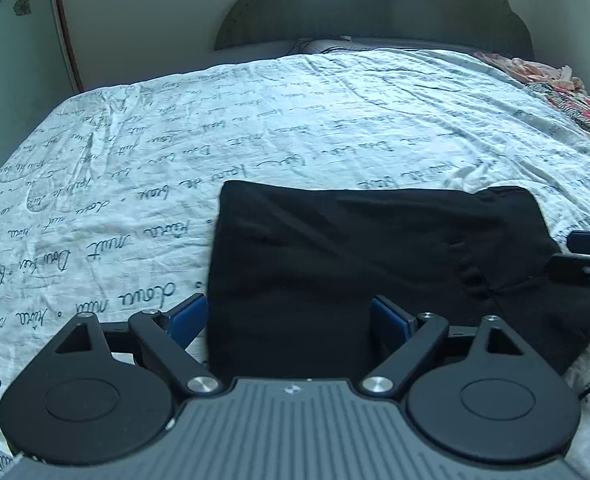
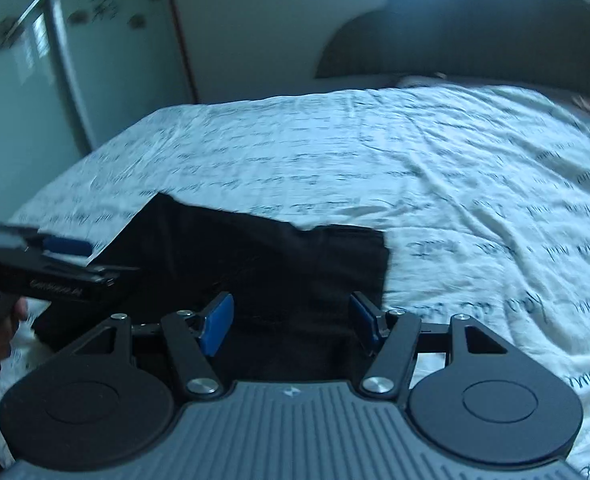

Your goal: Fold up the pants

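On the near part of the bed (image 1: 255, 120), the black pants (image 1: 355, 260) lie folded into a compact, roughly rectangular bundle on a white sheet (image 2: 435, 184) printed with dark cursive writing. Seen from the left wrist, the left gripper (image 1: 289, 316) hangs over the bundle's near left portion with its blue-padded fingers (image 1: 389, 318) spread wide; black cloth fills the gap between them, but the pads do not press on it, so it holds nothing. Its left finger sits just at the bundle's left edge, partly over the sheet. The right gripper (image 2: 291, 322) is likewise wide open above the near right portion of the pants, fingers apart with fabric showing between them and nothing clamped. That view is motion-blurred, so whether its fingertips touch the cloth is hard to say. Each gripper shows at the edge of the other's view, either side of the bundle. A dark scalloped headboard (image 1: 375, 4) stands at the far end of the bed, and patterned fabrics (image 1: 567, 100) lie along the far right edge.
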{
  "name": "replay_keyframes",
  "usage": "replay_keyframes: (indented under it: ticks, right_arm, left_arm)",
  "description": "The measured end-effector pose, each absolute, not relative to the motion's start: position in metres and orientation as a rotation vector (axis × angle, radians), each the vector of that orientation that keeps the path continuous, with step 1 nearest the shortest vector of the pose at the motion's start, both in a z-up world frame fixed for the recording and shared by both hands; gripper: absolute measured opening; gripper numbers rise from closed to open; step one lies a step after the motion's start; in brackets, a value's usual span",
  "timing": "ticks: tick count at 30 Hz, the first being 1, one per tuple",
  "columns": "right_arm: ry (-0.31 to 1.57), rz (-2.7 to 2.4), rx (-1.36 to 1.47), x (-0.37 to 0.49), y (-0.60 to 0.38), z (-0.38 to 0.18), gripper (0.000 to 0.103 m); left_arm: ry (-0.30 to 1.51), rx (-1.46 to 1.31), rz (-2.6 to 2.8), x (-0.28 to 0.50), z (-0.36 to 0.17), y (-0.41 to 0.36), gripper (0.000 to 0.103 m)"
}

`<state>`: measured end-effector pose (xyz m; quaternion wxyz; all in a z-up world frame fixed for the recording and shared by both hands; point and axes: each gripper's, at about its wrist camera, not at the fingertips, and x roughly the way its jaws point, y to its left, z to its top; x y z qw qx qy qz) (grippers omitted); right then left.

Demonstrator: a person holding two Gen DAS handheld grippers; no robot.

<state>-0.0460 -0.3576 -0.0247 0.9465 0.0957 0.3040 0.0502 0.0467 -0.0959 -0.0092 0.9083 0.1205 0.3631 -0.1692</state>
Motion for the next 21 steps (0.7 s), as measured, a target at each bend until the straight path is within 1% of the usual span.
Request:
replay_keyframes:
  ticks: [5,8,11,15,17,21]
  right_arm:
    - [0.651,0.116,0.321,-0.040,-0.388,-0.037,0.063]
    - [0.695,0.147,0.400,-0.034,-0.405,-0.047,0.063]
    - [0.714,0.202,0.470,-0.030,-0.418,-0.056,0.068]
    - [0.730,0.285,0.557,-0.024,-0.430,-0.065,0.070]
    - [0.737,0.340,0.585,-0.021,-0.432,-0.069,0.070]
    - [0.735,0.434,0.637,-0.010,-0.434,-0.074,0.080]
  left_arm:
    - [0.779,0.155,-0.400,0.057,-0.008,-0.068,0.089]
    - [0.877,0.024,-0.479,0.073,-0.012,-0.043,0.089]
    - [0.991,-0.109,-0.564,0.089,-0.023,-0.020,0.090]
    - [1.030,-0.208,-0.661,0.098,-0.027,-0.005,0.094]
    - [1.045,-0.248,-0.708,0.102,-0.030,-0.003,0.095]
    - [1.041,-0.268,-0.759,0.104,-0.036,-0.008,0.098]
